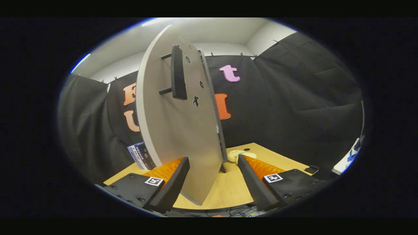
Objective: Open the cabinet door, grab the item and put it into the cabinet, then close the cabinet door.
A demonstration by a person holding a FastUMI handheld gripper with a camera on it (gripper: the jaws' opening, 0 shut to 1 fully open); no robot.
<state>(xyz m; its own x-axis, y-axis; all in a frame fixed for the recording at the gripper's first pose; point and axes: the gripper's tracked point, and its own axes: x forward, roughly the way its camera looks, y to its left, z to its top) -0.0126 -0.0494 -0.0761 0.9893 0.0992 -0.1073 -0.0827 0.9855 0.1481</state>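
Observation:
The grey cabinet door (178, 130) stands swung out toward me, its outer face with the dark bar handle (178, 72) showing. The door's lower edge reaches down between my two fingers, nearer the left one. My gripper (213, 163) is open, and neither finger presses on the door. A pale yellow soft item (233, 155) lies on the wooden table (228, 189), just past the door's hinge edge and right by the tip of the right finger.
A small blue and white box (141, 156) leans at the table's back left, beside the door. A small black object (312, 169) lies on the table at the right, with a white thing (346, 163) beyond it. Black cloth walls surround the table.

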